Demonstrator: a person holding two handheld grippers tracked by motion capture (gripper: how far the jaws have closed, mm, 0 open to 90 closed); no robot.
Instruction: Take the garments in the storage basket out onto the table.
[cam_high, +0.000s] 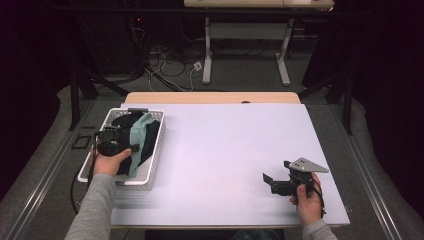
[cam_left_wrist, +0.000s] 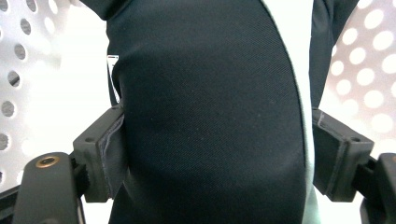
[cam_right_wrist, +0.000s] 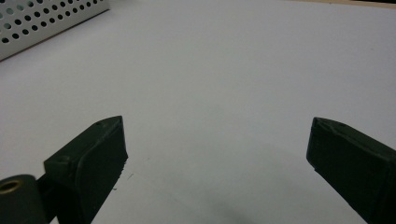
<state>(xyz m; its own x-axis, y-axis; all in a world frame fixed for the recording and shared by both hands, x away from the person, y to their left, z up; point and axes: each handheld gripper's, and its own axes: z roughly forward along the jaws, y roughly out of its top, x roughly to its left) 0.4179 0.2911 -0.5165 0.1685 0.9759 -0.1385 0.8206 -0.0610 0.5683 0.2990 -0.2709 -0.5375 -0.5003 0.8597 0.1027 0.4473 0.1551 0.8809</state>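
Note:
A white perforated basket (cam_high: 156, 150) stands on the table's left side and holds black cloth (cam_high: 148, 144) and a teal cloth (cam_high: 139, 131). My left gripper (cam_high: 112, 142) is down inside the basket. In the left gripper view a bulge of black cloth (cam_left_wrist: 210, 107) sits between its jaws, which stand wide apart, so the left gripper (cam_left_wrist: 217, 126) is open around the cloth. A pale cloth (cam_left_wrist: 292, 56) lies behind the black one. My right gripper (cam_high: 270, 182) rests low over the table at the front right, open, with nothing in the right gripper (cam_right_wrist: 217, 135).
The basket's holed wall (cam_right_wrist: 42, 21) shows far off in the right gripper view. The white table top (cam_high: 225, 150) stretches between the two hands. Beyond its far edge are a table frame (cam_high: 207, 55) and floor cables (cam_high: 165, 65).

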